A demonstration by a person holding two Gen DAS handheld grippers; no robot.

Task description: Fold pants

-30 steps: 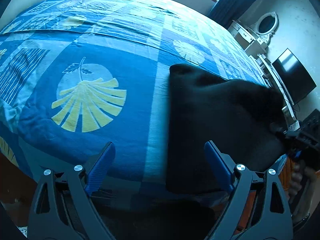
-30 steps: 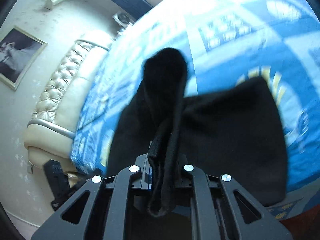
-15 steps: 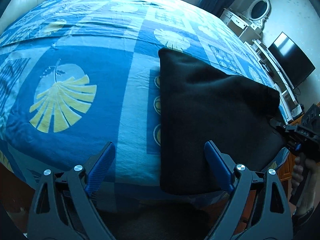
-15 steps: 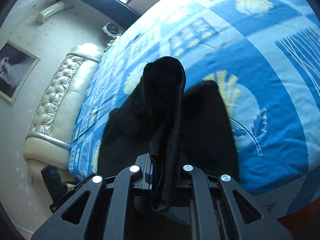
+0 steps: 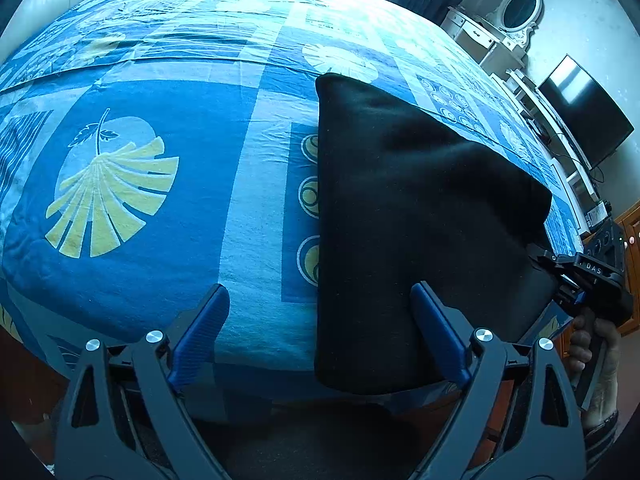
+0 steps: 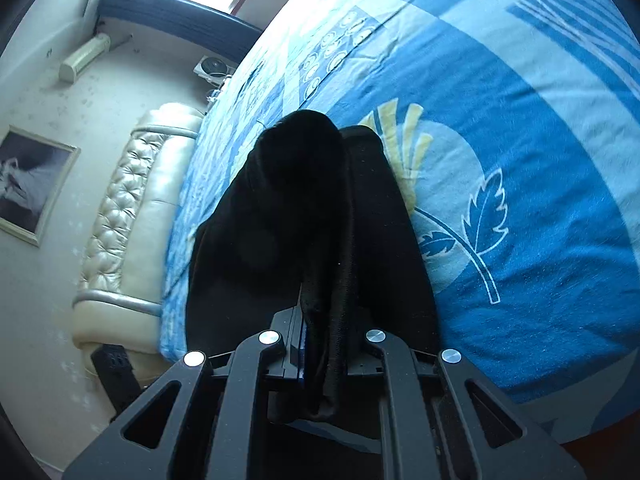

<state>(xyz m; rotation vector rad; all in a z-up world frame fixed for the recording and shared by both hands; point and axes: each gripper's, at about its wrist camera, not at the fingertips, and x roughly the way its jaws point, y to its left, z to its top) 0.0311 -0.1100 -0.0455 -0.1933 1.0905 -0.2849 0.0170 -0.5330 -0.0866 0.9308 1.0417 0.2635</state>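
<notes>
Left wrist view: one pair of black pants lies folded into a dark slab on the right half of the frame, resting on one bed covered in a blue sheet printed with yellow leaves. The left gripper fills the bottom of the frame, its two blue-padded fingers spread wide with nothing between them; the right-hand finger sits in front of the pants' near edge. At the right edge, the right gripper pinches the pants' corner, with one hand on its handle below. One dark TV and one white dresser with an oval mirror stand in the upper right.

Right wrist view: the right gripper at the bottom centre is clamped tight on a bunched fold of the pants, which rise up the middle of the frame over the bed. One cream tufted headboard and one framed picture sit at left, with one air conditioner in the upper left.
</notes>
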